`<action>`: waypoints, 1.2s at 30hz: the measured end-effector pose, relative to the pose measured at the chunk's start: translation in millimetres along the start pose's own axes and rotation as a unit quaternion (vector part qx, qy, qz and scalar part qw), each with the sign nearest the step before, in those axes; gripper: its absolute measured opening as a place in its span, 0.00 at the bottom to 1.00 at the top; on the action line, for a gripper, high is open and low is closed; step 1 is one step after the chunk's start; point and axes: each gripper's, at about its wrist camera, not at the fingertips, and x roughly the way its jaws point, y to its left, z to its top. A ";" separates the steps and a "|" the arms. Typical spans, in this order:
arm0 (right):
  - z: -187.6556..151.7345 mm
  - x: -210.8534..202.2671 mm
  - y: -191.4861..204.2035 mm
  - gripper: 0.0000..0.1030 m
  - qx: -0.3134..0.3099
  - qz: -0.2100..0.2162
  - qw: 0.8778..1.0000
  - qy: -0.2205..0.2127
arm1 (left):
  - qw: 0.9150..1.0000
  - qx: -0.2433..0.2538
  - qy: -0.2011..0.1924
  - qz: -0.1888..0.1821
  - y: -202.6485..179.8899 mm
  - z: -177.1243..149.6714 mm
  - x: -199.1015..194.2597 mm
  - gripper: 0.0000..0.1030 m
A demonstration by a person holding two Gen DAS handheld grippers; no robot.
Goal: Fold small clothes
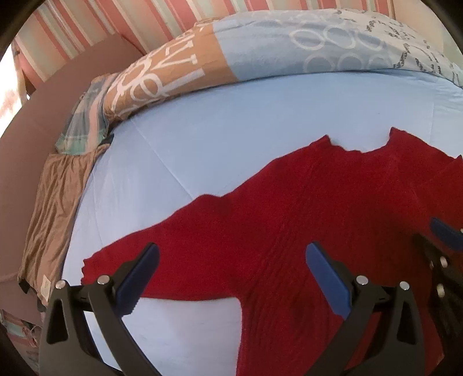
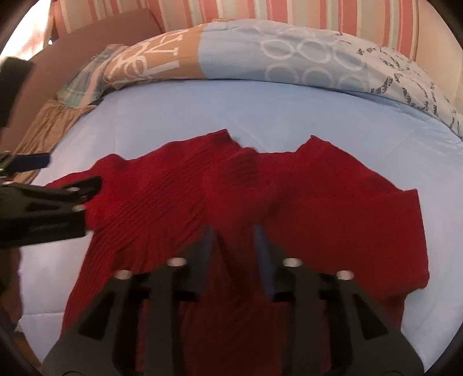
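Note:
A red knitted sweater (image 1: 289, 202) lies spread flat on the light blue bed sheet (image 1: 202, 144), neck toward the pillows. My left gripper (image 1: 231, 260) is open wide, hovering over the sweater's left sleeve and side. In the right wrist view the sweater (image 2: 318, 202) fills the middle, both sleeves out. My right gripper (image 2: 234, 240) hovers over the sweater's body, jaws partly apart with red knit showing between them; the view is blurred. The left gripper also shows at the left edge (image 2: 72, 188), and the right gripper at the right edge (image 1: 442, 240).
A patterned blue and tan duvet (image 1: 289, 49) is bunched along the far side of the bed. A brown cloth (image 1: 55, 208) lies at the left edge beside a plaid pillow (image 1: 86, 115). A striped wall (image 2: 289, 11) stands behind.

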 end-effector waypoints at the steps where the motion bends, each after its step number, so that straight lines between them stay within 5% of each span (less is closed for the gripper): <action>1: -1.9 -9.1 -3.4 0.45 -0.003 -0.011 1.000 -0.008 | 1.000 -0.004 0.001 -0.010 -2.6 -1.6 1.5 0.98; 8: -8.8 -43.9 -62.6 0.45 0.000 -0.077 0.997 -0.001 | 0.996 -0.039 0.016 -0.084 -45.6 -9.5 16.4 0.98; 13: -17.0 -63.5 -93.2 0.46 0.002 -0.105 0.994 -0.007 | 0.979 -0.112 0.039 -0.164 -68.3 -14.0 29.6 0.98; 16: -23.5 -64.9 -103.8 0.48 0.012 -0.108 0.994 -0.006 | 0.976 -0.125 0.069 -0.164 -73.1 -24.1 40.5 0.98; 20: -31.7 -65.2 -111.5 0.48 0.024 -0.109 0.994 -0.004 | 0.962 -0.166 0.115 -0.186 -64.9 -40.8 54.7 0.98; 28: -41.7 -66.8 -111.4 0.55 0.016 -0.114 0.993 -0.003 | 0.967 -0.150 0.106 -0.174 -74.1 -34.4 37.6 0.96; 31: -43.1 -66.1 -114.0 0.55 0.021 -0.115 0.993 0.004 | 0.973 -0.124 0.108 -0.160 -82.5 -28.6 35.4 0.63; 35: -41.5 -66.8 -117.5 0.56 0.024 -0.120 0.993 0.004 | 0.979 -0.093 0.101 -0.152 -91.7 -21.6 31.0 0.63; 36: -41.3 -66.5 -118.2 0.56 0.024 -0.121 0.992 0.004 | 0.983 -0.081 0.089 -0.142 -94.9 -19.7 27.0 0.54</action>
